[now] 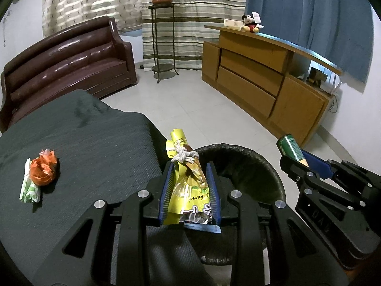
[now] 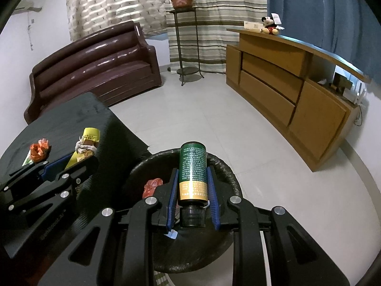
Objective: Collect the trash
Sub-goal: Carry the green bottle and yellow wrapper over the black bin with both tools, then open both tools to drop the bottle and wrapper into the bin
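Note:
My left gripper [image 1: 190,166] is shut on a crumpled yellow snack wrapper [image 1: 188,186] tied with white string, held at the near rim of the black-lined trash bin [image 1: 240,147]. Over the same bin [image 2: 223,166], my right gripper [image 2: 192,170] is shut on a green and gold bottle [image 2: 193,171] with a black cap toward me. A red scrap [image 2: 152,187] lies inside the bin. An orange crumpled wad with a green-white wrapper [image 1: 39,174] rests on the dark cloth-covered table [image 1: 95,131]. The right gripper [image 1: 307,162] with the bottle [image 1: 290,146] shows at the right of the left wrist view.
A brown sofa [image 1: 66,64] stands behind the table. A metal plant stand [image 1: 164,40] with a potted plant sits by striped curtains. A wooden cabinet [image 1: 262,78] with a plush toy [image 1: 251,23] runs along the right. Pale tiled floor [image 1: 190,102] lies between them.

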Tool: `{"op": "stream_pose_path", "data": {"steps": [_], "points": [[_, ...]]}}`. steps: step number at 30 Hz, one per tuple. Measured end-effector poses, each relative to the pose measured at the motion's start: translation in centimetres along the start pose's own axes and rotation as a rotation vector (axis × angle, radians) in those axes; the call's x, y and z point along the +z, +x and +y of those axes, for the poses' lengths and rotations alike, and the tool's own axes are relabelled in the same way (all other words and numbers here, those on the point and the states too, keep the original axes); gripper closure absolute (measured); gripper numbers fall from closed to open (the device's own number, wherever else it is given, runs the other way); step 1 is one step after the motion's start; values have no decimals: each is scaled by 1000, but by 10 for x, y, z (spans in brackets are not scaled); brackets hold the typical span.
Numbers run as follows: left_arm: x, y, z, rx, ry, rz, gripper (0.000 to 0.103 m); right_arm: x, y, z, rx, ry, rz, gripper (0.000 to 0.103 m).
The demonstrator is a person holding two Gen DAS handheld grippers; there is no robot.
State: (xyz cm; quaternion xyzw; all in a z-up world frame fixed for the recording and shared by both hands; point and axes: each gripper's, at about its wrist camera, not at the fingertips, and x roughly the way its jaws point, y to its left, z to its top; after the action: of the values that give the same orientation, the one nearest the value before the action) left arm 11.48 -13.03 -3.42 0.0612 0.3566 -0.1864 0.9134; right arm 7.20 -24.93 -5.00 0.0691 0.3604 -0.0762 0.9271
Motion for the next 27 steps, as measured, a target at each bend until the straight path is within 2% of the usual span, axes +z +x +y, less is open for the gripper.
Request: {"op": "stream_pose_path", "data": {"steps": [15, 18, 23, 27], "points": [[6, 14, -2, -2, -1, 38, 74, 3, 13, -9, -5, 28, 32, 79], [6, 15, -3, 1, -3, 43, 62, 3, 14, -11, -4, 37, 37, 79], [6, 15, -3, 3, -3, 40, 60, 3, 14, -13, -2, 48, 34, 77], [6, 14, -3, 5, -4, 33, 54, 3, 14, -15, -3, 51, 30, 73]]}}
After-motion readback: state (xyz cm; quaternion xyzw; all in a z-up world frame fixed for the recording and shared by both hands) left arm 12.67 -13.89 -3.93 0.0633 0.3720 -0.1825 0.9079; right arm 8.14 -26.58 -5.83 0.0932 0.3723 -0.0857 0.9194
